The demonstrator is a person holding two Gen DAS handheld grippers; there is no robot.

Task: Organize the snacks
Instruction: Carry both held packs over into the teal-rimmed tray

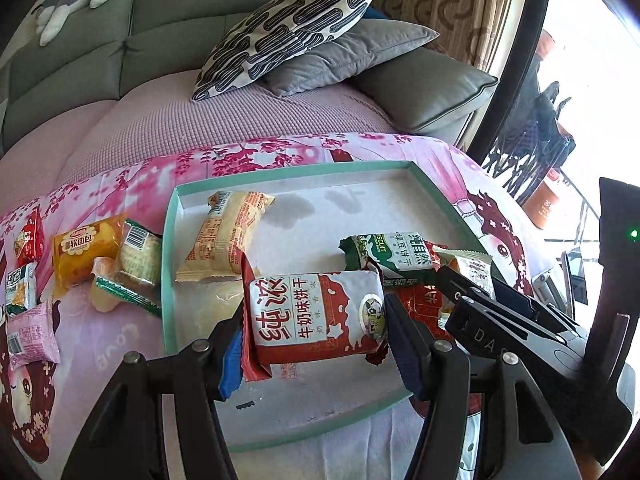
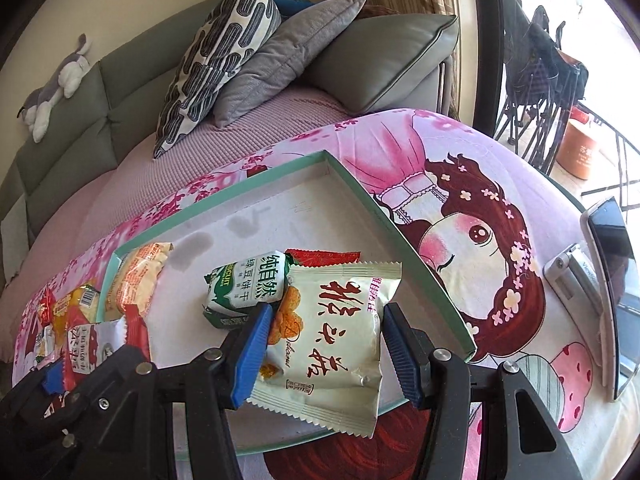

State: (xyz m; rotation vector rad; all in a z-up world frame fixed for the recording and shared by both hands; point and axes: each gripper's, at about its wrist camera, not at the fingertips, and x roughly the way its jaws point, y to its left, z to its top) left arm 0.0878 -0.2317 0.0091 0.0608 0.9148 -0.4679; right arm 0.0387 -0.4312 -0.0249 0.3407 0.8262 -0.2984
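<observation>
My left gripper (image 1: 316,344) is shut on a red-and-white milk biscuit packet (image 1: 316,312), held crosswise between the blue pads over the near part of the teal-rimmed tray (image 1: 292,169). My right gripper (image 2: 326,354) is shut on a white packet with red characters (image 2: 340,332), above the tray's near right side (image 2: 360,184). The two grippers are close side by side. In the tray lie a beige packet (image 1: 224,236), a green biscuit packet (image 2: 244,288) and a red packet partly hidden under it.
Several loose snacks lie on the pink cartoon tablecloth left of the tray, among them an orange bread packet (image 1: 84,252) and a pink packet (image 1: 30,332). A phone on a stand (image 2: 612,280) stands at the right. A sofa with cushions (image 1: 288,32) is behind the table.
</observation>
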